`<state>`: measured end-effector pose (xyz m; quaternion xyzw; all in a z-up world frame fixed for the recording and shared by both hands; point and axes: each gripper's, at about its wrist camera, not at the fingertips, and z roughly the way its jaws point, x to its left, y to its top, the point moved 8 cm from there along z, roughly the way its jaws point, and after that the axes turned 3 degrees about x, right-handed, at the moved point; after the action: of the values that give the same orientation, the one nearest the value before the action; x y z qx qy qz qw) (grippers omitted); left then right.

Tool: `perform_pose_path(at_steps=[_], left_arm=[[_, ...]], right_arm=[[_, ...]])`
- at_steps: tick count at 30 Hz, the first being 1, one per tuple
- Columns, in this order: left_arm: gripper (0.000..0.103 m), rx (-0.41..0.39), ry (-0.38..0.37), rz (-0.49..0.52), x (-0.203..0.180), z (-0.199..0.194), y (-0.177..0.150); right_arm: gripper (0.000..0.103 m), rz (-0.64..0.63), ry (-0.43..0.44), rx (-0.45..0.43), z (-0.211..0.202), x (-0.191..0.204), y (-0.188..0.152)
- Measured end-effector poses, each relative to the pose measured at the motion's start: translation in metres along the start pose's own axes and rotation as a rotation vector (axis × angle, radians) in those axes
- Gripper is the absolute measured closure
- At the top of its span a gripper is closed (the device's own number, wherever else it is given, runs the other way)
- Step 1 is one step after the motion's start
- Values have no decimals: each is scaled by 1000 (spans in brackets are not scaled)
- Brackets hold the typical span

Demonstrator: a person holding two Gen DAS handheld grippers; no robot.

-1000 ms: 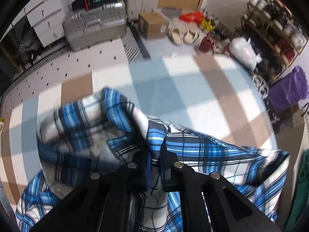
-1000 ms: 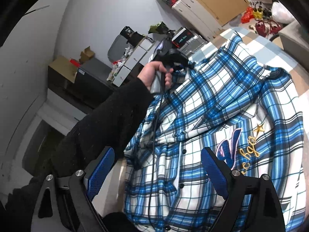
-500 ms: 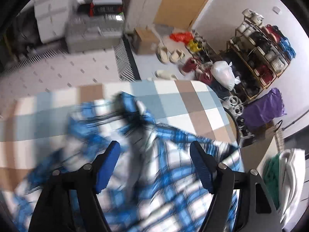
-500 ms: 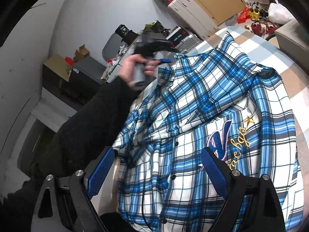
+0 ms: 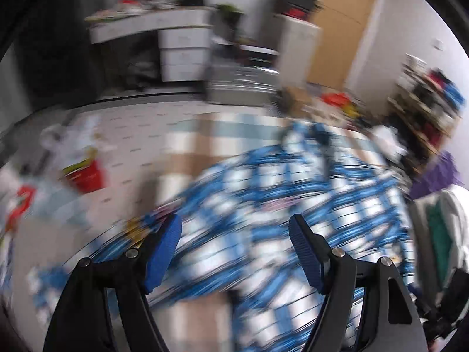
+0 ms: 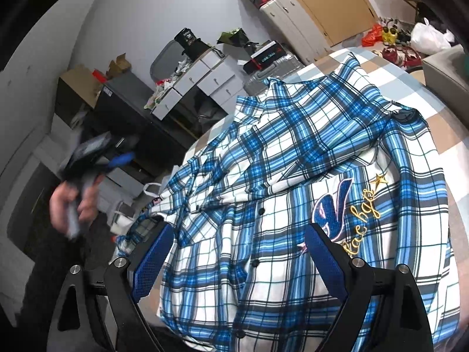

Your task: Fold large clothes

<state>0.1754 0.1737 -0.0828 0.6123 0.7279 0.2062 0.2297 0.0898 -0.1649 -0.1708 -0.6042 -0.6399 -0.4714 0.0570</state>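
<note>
Nearest my right camera, the right gripper (image 6: 237, 259) hangs with its jaws spread wide and nothing between them, over the lower front of the plaid shirt (image 6: 293, 182). The shirt lies spread on the checked bed cover (image 6: 439, 135), buttons up, its embroidered crest to the right, one sleeve laid across the chest and the collar at the far end. I judge it light, limp cotton that sags and slides if pinched in the middle; a hem corner, cuff or shoulder seam, where the cloth is doubled, should give a surer hold.

Off the bed's left edge, the left gripper (image 6: 96, 158) is a blur in the person's hand (image 6: 73, 202). Its own view is smeared, but the left gripper's blue pads (image 5: 164, 249) stand clearly apart, with the shirt only below them.

A second ago that claw was clamped on a bunched fold near the collar. Its jaws have just been opening, the fold has dropped flat, and the hand has swung away to the left. My right gripper has hardly moved.
</note>
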Motion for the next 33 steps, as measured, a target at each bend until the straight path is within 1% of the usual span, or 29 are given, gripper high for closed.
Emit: perform_pose_path(at_steps=[2,4,5,6,7,8,9,10,12,15,16,17,18,19,21,24,25,27,29,30,31,32,33], left_arm=[[31,-54,55,-54,28,-22,-18],[31,-104,78,-89,52,-39,-37],[29,-138,81,-114,63,-46,-49],[25,-153,77,-134,74,-51,-58],[17,-164,76,-165,86,-53,-70],[17,-168,76,-194,95,-54,-78],[17,-159,71,-230,107,-52,-88],[17,-157,61,-255,113,-54,-92],[17,-137,13,-377,135,-43,-107],[17,-96,-56,-529,164,-34,-125],[17,-88,-58,-583,174,-31,-131],[17,-86,-35,-651,184,-30,-136],[17,-85,-37,-713,193,-26,-139],[17,-79,-54,-738,197,-25,-141],[17,-49,-108,-806,205,-10,-144],[17,-35,-142,-885,213,5,-152],[17,-26,-156,-897,212,9,-153],[18,-12,-205,-915,208,19,-154],[17,-47,-207,-907,209,15,-145],[17,-56,-237,-917,206,19,-141],[17,-55,-276,-939,213,16,-140],[17,-56,-287,-958,213,20,-139],[17,-71,-261,-957,218,18,-137]], right_arm=[[11,-22,-15,9,4,3,-2],[10,-45,-29,14,7,6,-4],[10,-57,-34,15,8,8,-5],[8,-80,-41,11,9,12,-5],[6,-97,-47,5,9,15,-6],[1,-112,-52,-3,9,18,-6],[0,-134,-60,-23,7,23,-6],[0,-146,-56,-32,6,27,-7],[0,-186,-44,-38,6,36,-10],[0,-229,-69,-31,10,42,-14],[0,-235,-72,-24,12,43,-15],[0,-234,-71,-13,16,43,-15],[0,-229,-70,-6,17,42,-16],[0,-215,-70,6,20,39,-16],[0,-202,-73,13,21,35,-16],[0,-188,-75,7,21,32,-14],[0,-187,-81,7,21,31,-14],[0,-181,-91,13,23,29,-14],[0,-180,-95,20,25,28,-14],[0,-182,-97,23,26,28,-15],[0,-185,-101,25,26,29,-15],[0,-187,-102,26,27,29,-16],[0,-193,-105,25,27,30,-16]])
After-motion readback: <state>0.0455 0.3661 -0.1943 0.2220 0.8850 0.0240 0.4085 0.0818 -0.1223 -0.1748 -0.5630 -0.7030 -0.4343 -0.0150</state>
